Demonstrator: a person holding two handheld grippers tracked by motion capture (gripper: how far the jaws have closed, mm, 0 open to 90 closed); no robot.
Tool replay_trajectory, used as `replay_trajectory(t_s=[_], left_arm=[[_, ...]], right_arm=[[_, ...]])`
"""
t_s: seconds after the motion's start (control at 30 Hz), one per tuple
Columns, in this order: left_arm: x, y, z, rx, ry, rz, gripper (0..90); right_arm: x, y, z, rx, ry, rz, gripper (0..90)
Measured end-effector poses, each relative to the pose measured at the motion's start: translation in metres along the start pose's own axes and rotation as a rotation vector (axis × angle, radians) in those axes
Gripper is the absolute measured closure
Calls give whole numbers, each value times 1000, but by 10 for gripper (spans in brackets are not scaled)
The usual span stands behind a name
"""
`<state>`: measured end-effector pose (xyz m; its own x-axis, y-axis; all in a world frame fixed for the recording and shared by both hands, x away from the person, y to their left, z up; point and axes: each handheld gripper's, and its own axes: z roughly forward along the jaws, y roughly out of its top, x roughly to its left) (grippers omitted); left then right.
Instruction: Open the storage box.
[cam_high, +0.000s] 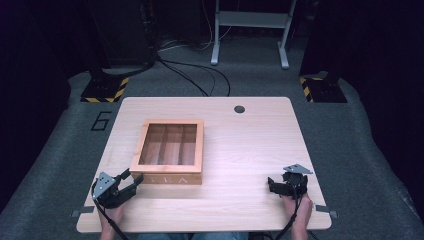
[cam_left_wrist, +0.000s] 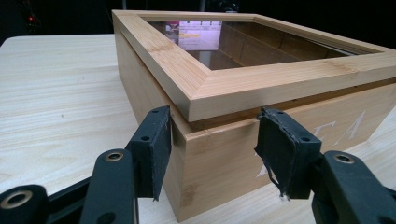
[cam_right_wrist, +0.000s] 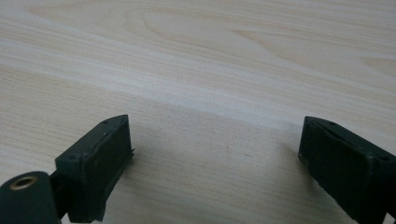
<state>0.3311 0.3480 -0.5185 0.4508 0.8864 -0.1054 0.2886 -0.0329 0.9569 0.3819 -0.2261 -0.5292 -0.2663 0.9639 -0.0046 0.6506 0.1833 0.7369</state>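
Bamboo tea box (cam_high: 169, 151) sitting lid-down near table (cam_high: 250, 150) front-left | left gripper (cam_left_wrist: 212, 151) clamping its front corner | right gripper (cam_right_wrist: 215, 158) resting spread, empty | step: bracing box | next: probably lifting lid (cam_left_wrist: 243, 79)

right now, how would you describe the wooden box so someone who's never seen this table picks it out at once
On the pale wood table, look left of centre, toward the near edge. There sits a square bamboo tea box with a framed glass lid, three compartments showing through it. White letters mark its front wall, and the left tongs straddle its near corner; nothing else stands on the table.
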Motion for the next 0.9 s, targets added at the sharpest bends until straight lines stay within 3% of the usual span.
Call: replay_trajectory(t_s=[0.43,0.9], left_arm=[[-1,5,9,-41,25,-1,444],[-5,10,18,-32,59,29,447]], right_arm=[[0,0,0,-1,1,-1,90],[0,0,0,0,0,0,90]])
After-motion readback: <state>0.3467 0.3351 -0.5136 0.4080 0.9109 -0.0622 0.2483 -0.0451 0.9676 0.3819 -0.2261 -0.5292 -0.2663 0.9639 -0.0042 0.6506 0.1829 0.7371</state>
